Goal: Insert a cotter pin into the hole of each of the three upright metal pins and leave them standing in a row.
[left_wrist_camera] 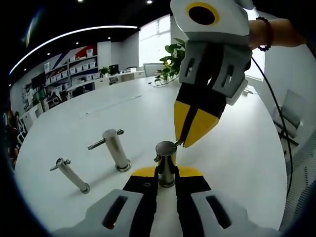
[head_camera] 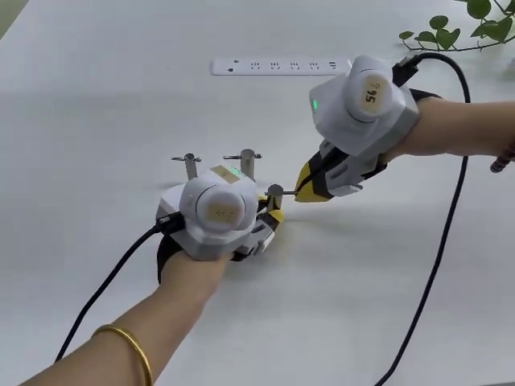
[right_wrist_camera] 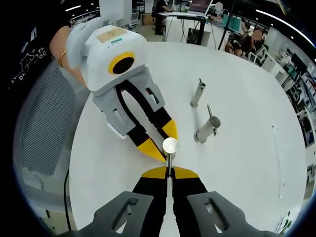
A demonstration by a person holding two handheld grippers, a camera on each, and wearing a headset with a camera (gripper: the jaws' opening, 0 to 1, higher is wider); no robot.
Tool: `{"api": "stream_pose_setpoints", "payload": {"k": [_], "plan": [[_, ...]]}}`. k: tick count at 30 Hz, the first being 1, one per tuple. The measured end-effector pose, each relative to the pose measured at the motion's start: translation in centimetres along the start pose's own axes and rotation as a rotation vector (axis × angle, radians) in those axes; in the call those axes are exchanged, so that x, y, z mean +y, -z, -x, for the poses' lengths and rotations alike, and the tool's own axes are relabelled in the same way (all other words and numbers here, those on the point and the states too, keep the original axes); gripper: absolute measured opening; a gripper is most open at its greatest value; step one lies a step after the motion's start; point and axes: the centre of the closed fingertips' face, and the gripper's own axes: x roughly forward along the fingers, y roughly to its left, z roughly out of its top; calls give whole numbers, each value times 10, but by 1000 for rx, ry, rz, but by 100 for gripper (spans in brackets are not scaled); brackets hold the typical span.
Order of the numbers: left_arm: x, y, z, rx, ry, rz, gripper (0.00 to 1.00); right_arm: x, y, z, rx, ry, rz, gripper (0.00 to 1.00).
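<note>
Cotter pin [right_wrist_camera: 169, 159], pinched between the nearly closed jaws of the right gripper [right_wrist_camera: 169, 173], meets the head of the third metal pin [left_wrist_camera: 166, 165]. The left gripper [left_wrist_camera: 166, 174] clamps this pin near its base on the table [head_camera: 362, 305]. Likely fault: a misaligned tip skids past the hole, bending itself or tilting the pin. Middle pin [left_wrist_camera: 116, 148] and far pin [left_wrist_camera: 71, 174] each carry a cotter pin crosswise.

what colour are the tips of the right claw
Yellow, over black; the right claw shows best in the left gripper view.
</note>
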Motion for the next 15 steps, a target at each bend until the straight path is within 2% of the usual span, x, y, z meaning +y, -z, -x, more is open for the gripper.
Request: {"api": "stream_pose_setpoints", "payload": {"k": [8,15], "plan": [[0,0,0,0,-1,5,10,1,-6,-3,-22,-3,-41,0],[0,0,0,-1,-8,5,10,0,-9,-3,-35,17,-67,0]]}}
